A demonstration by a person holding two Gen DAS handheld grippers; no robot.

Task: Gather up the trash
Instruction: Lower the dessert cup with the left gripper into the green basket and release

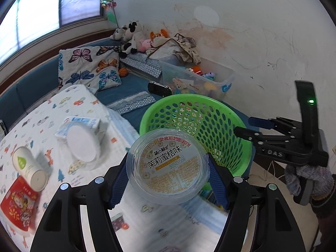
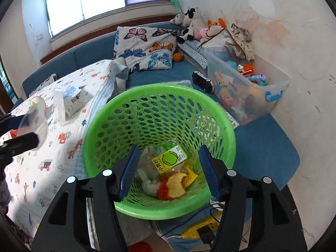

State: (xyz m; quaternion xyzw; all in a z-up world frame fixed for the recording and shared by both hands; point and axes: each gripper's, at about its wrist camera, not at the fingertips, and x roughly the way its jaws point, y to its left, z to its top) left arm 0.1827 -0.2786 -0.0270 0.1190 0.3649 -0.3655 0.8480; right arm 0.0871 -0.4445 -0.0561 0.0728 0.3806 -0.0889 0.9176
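My left gripper (image 1: 168, 178) is shut on a clear plastic cup with an orange-printed lid (image 1: 169, 164) and holds it over the bed edge beside the green basket (image 1: 235, 124). In the right wrist view the cup (image 2: 34, 117) shows at the far left. My right gripper (image 2: 168, 172) is open and empty above the green basket (image 2: 98, 117); it also shows in the left wrist view (image 1: 245, 127). In the basket lie a yellow-green juice carton (image 2: 169, 160), a bitten apple (image 2: 176, 185) and crumpled wrappers. On the bedspread lie a white cylinder (image 1: 29, 169), a red packet (image 1: 17, 208), a white lid (image 1: 83, 143) and a blue-white carton (image 1: 84, 124).
The patterned bedspread (image 1: 52, 115) covers a table-like surface at the left. A blue sofa holds a butterfly pillow (image 2: 147, 46), plush toys (image 2: 195, 25) and a clear toy bin (image 2: 247, 88). A yellow power strip (image 2: 201, 227) lies under the basket. The wall is at the right.
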